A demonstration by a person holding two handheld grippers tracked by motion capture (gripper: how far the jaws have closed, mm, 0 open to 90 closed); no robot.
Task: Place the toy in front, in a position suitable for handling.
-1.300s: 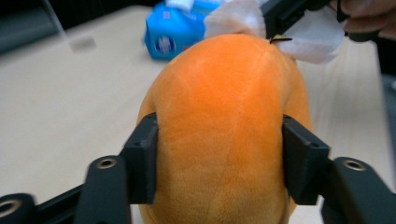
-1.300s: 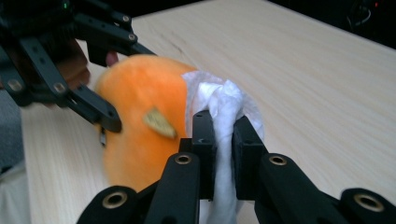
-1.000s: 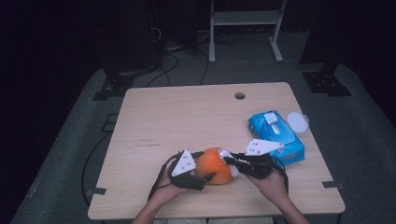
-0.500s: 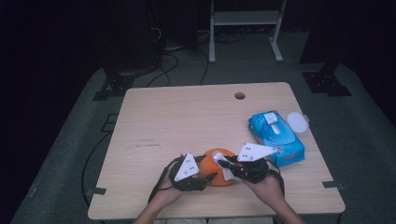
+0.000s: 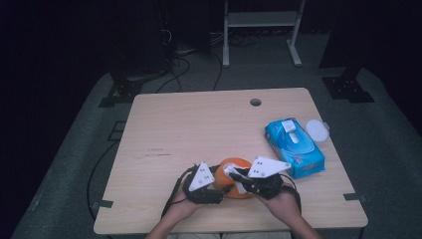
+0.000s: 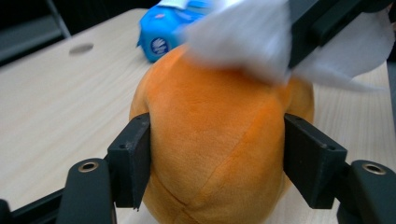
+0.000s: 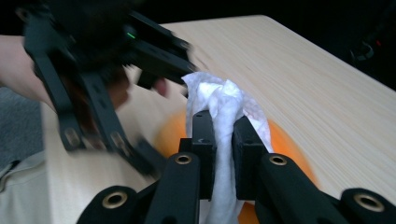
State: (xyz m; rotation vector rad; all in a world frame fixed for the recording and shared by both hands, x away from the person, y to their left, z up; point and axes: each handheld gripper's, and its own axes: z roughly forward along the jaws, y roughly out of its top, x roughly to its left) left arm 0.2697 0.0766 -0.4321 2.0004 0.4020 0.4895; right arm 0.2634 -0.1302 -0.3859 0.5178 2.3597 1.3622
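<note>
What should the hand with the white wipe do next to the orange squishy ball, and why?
Probably rub the white wipe across the top of the orange plush ball. The right gripper is shut on the wipe, which already lies against the ball's top. The left gripper has just been closing, and its jaws now press the ball's two sides, so it should stay put on the table while wiped.

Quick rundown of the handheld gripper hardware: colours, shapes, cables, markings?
Both the left gripper and right gripper are matte black, each topped by a pale grey three-cornered plate with small dark dots. The jaws are blocky black bars on arms with brass-ringed bolt holes. A black cable loops from each. Forearms are bare; no sleeves in view.
</note>
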